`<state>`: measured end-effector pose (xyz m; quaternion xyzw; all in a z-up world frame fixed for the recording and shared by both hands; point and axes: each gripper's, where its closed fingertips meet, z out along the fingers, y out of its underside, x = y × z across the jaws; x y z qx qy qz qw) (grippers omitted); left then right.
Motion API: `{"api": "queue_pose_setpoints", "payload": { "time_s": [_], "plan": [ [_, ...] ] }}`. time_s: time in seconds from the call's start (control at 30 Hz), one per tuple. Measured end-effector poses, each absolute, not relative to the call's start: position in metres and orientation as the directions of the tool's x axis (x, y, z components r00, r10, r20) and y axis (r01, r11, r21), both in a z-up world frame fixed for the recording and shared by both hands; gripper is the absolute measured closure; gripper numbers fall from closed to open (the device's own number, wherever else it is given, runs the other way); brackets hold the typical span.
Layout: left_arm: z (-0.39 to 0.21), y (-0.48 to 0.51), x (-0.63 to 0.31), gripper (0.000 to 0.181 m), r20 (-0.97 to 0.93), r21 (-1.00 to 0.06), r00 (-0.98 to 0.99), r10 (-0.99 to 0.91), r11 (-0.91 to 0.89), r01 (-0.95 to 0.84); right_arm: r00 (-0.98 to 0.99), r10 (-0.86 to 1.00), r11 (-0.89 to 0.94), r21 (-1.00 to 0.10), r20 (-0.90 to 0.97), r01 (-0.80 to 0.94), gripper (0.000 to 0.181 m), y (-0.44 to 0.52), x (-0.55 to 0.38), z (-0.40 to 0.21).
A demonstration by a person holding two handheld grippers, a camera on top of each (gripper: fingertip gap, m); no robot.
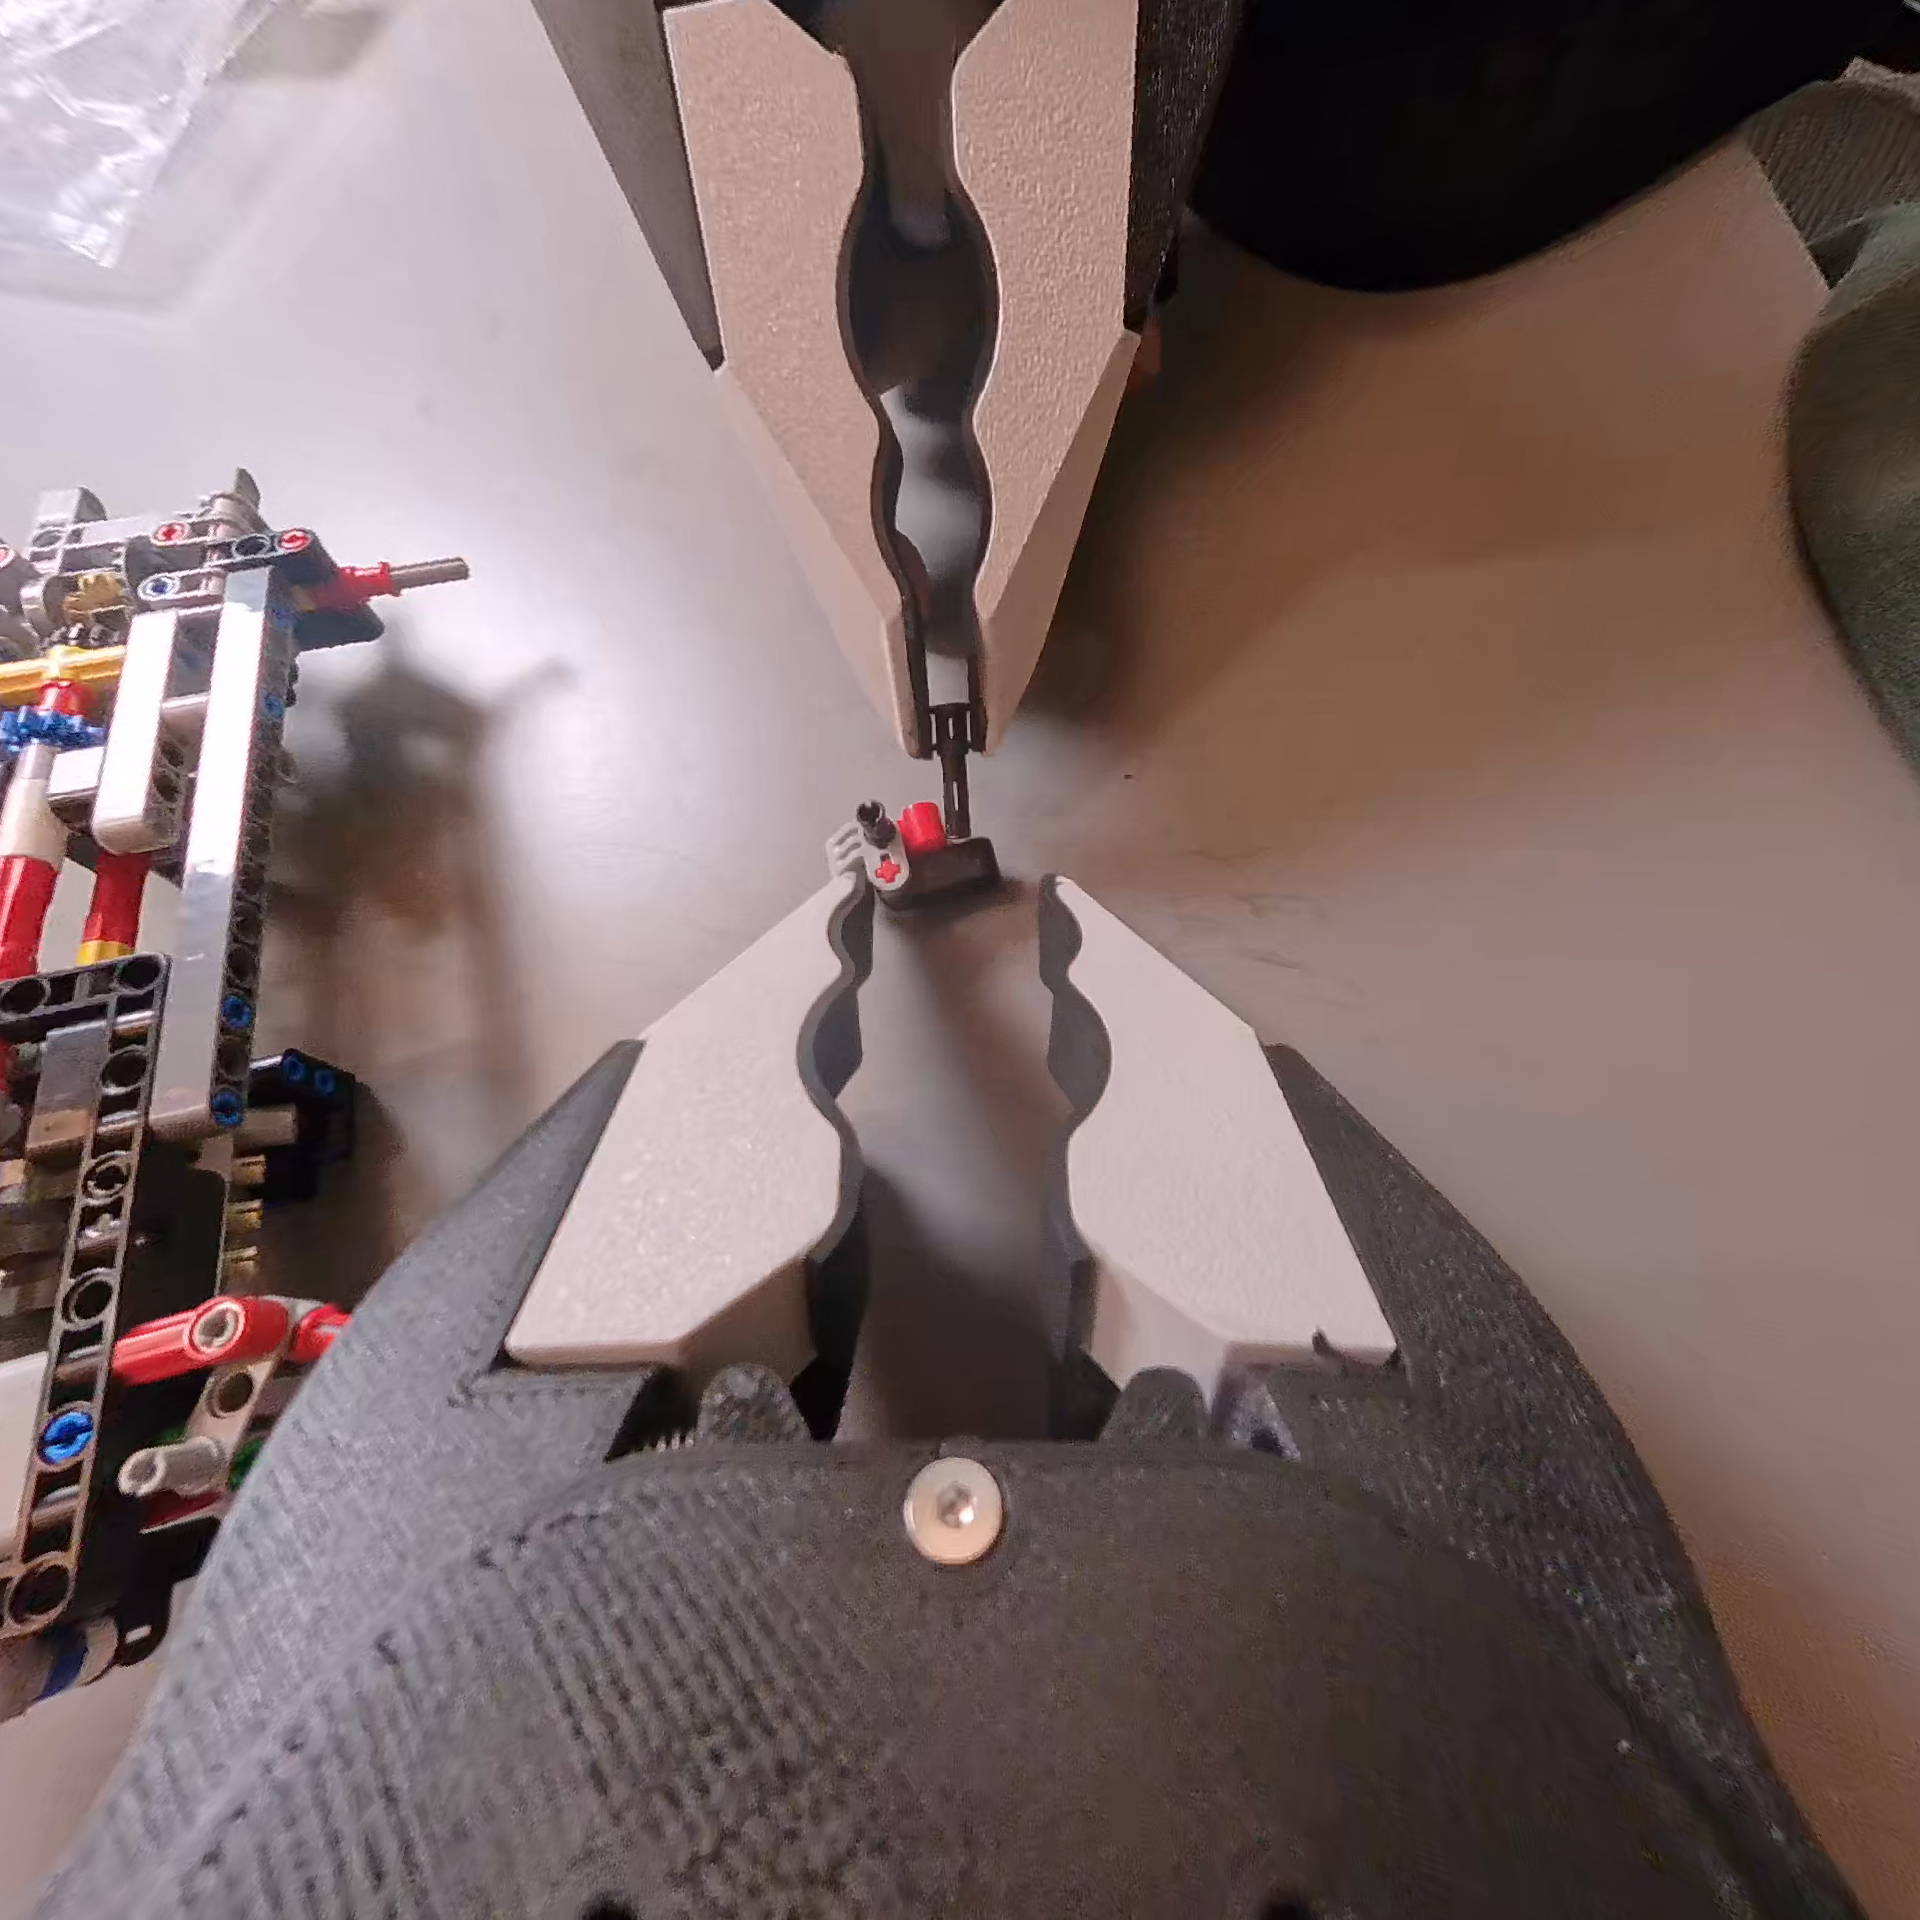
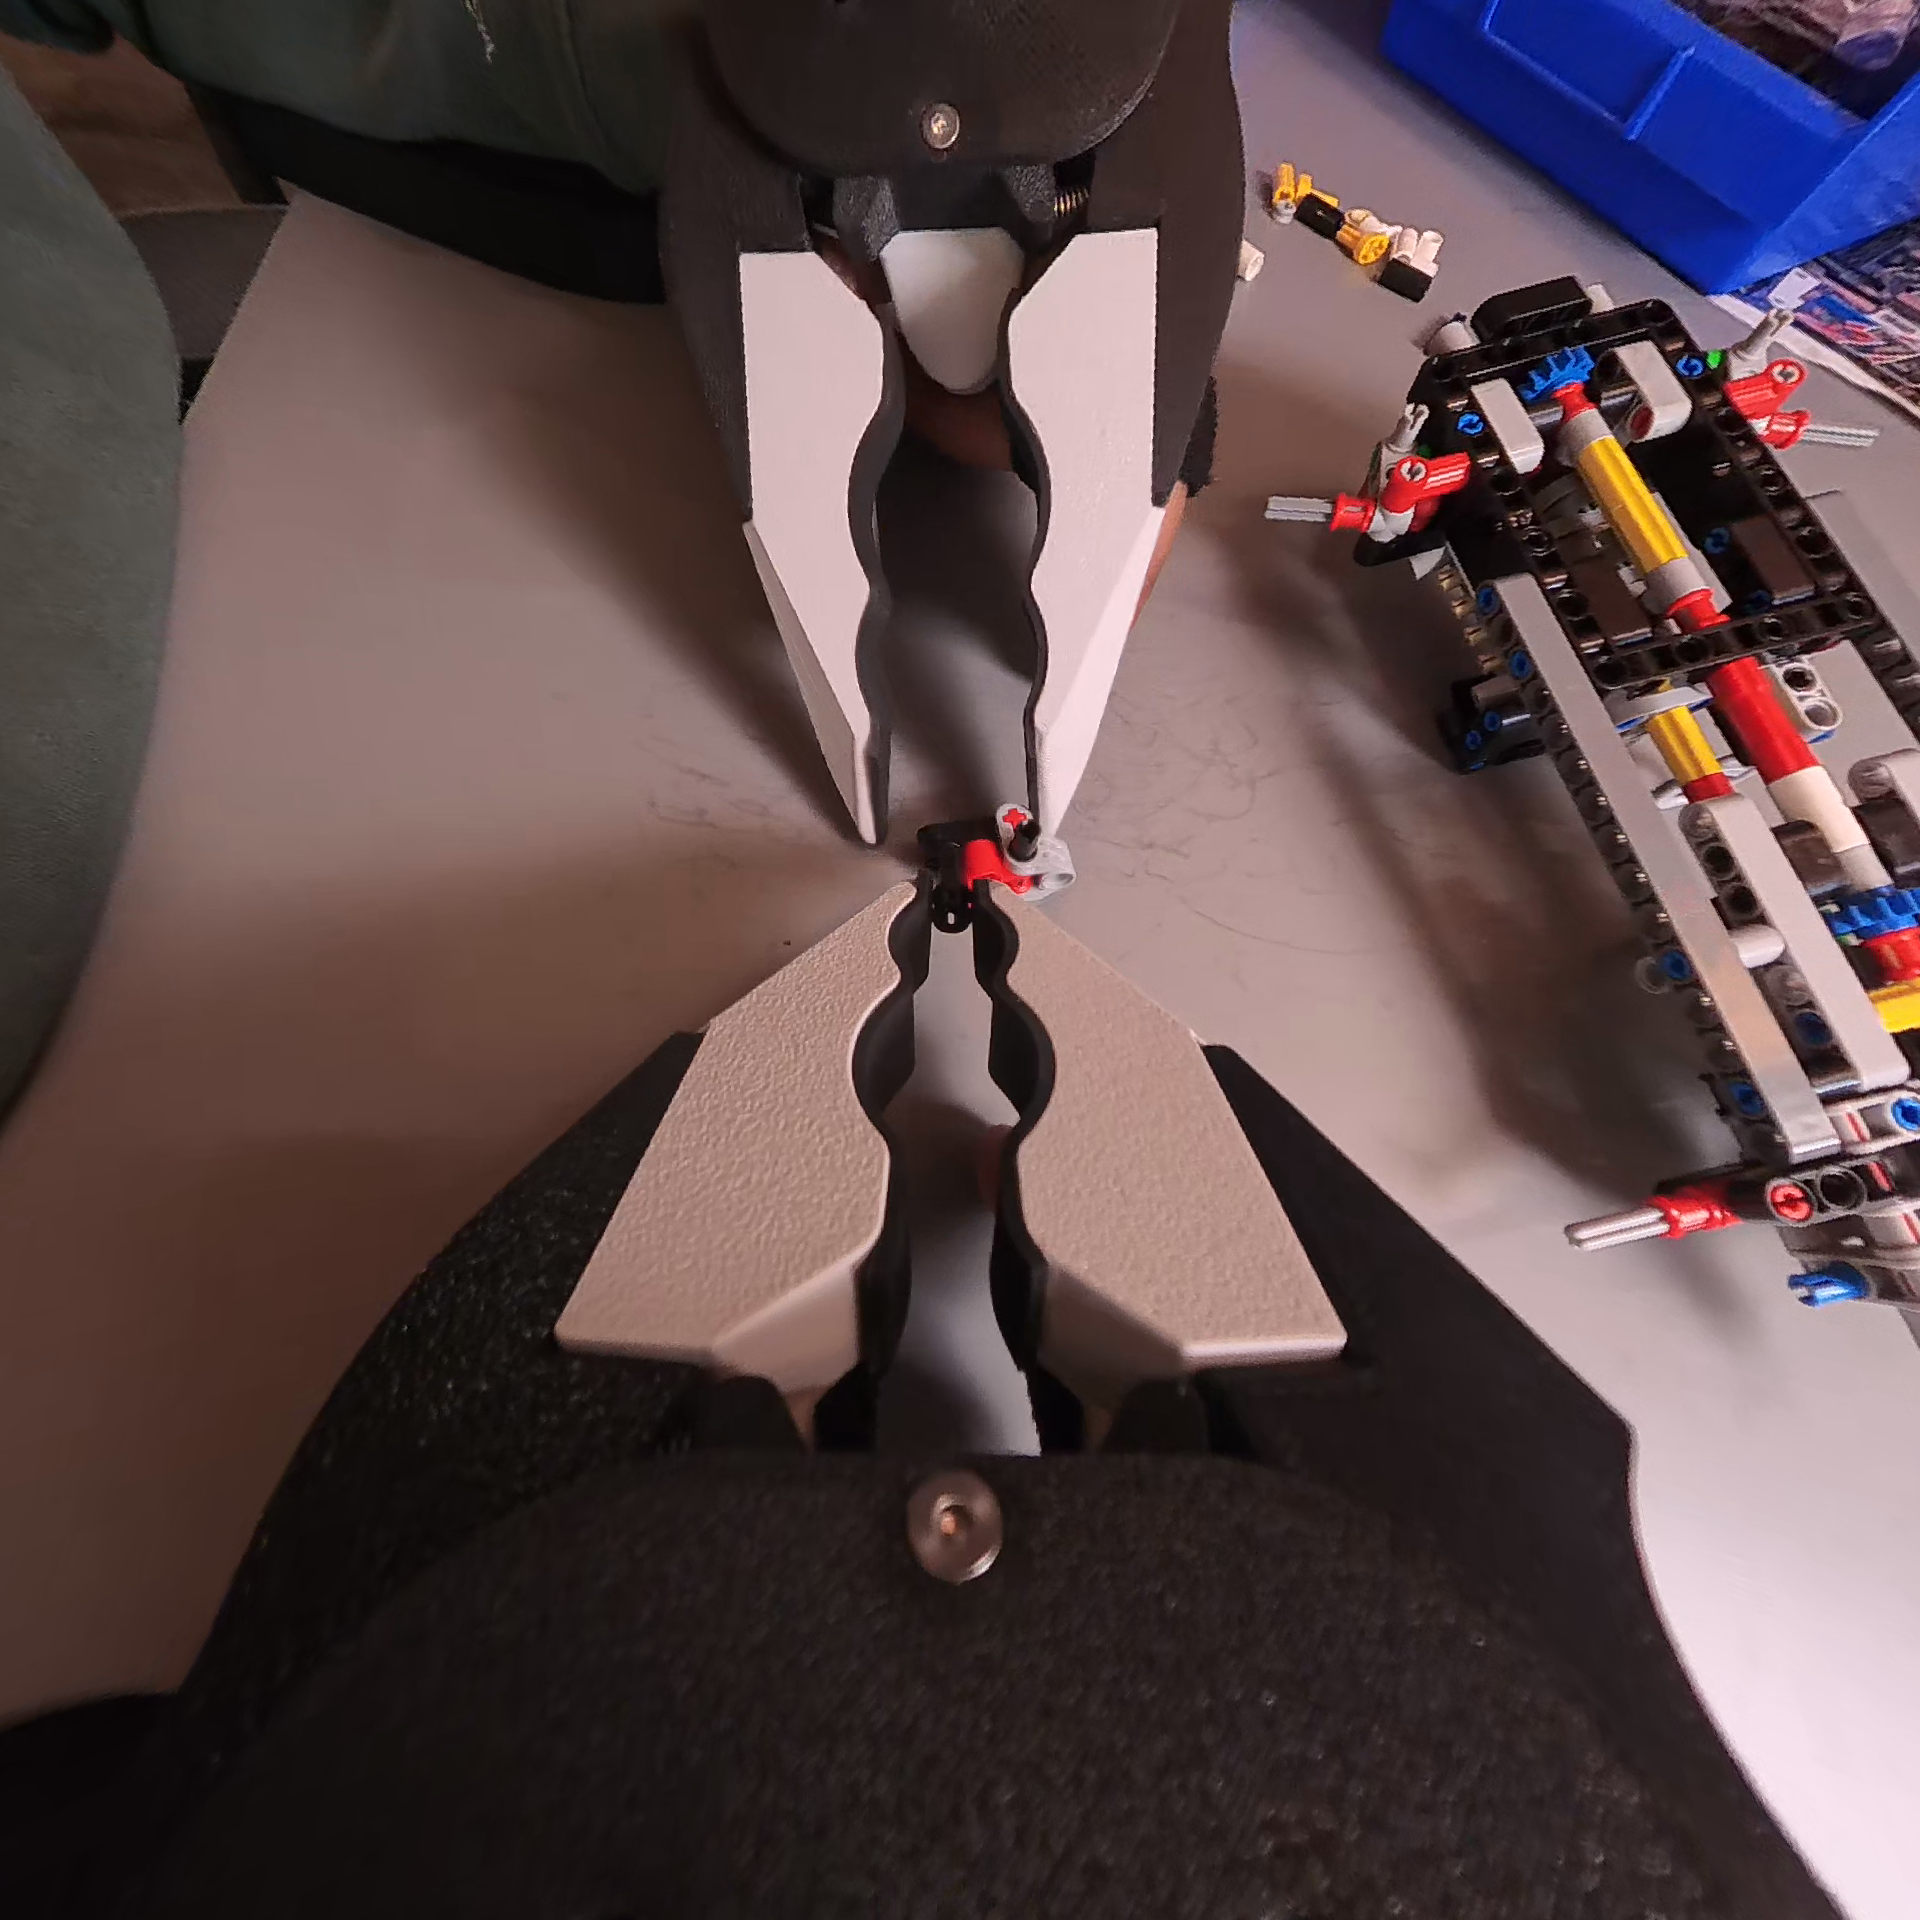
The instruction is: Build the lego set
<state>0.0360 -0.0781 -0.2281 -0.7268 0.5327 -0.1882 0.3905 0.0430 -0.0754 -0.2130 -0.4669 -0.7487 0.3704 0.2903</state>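
A small sub-assembly [image 1: 920, 857] of black, red and grey lego pieces lies on the white table [image 1: 1455, 935]. My left gripper [image 1: 956, 888] is open, its fingertips on either side of the assembly's near end. My right gripper [image 1: 948, 743] comes in from the far side, shut on a black pin [image 1: 951, 769] whose free end meets the black part of the assembly. In the right wrist view the right gripper [image 2: 951, 904] holds the pin [image 2: 951, 909] against the assembly [image 2: 987, 852], and the open left gripper [image 2: 961, 831] stands opposite.
The long lego chassis [image 1: 156, 935] lies at the left, also at the right in the right wrist view [image 2: 1662, 727]. Small loose pieces [image 2: 1351, 229] and a blue bin [image 2: 1662, 104] sit behind it. A clear plastic bag [image 1: 104, 125] lies far left. A green sleeve [image 2: 83, 520] borders the table. Less than 4 cm separates the two grippers' tips.
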Motion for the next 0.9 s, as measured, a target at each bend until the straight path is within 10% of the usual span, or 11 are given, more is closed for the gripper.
{"api": "queue_pose_setpoints", "payload": {
  "time_s": [0.9],
  "plan": [
    [-0.155, -0.067, 0.038, 0.158, -0.056, -0.965, 0.502, -0.863, -0.082, -0.248, -0.368, 0.930, 0.095, -0.965, -0.001, 0.244, 0.177, -0.072, 0.043, -0.148]
  ]
}}
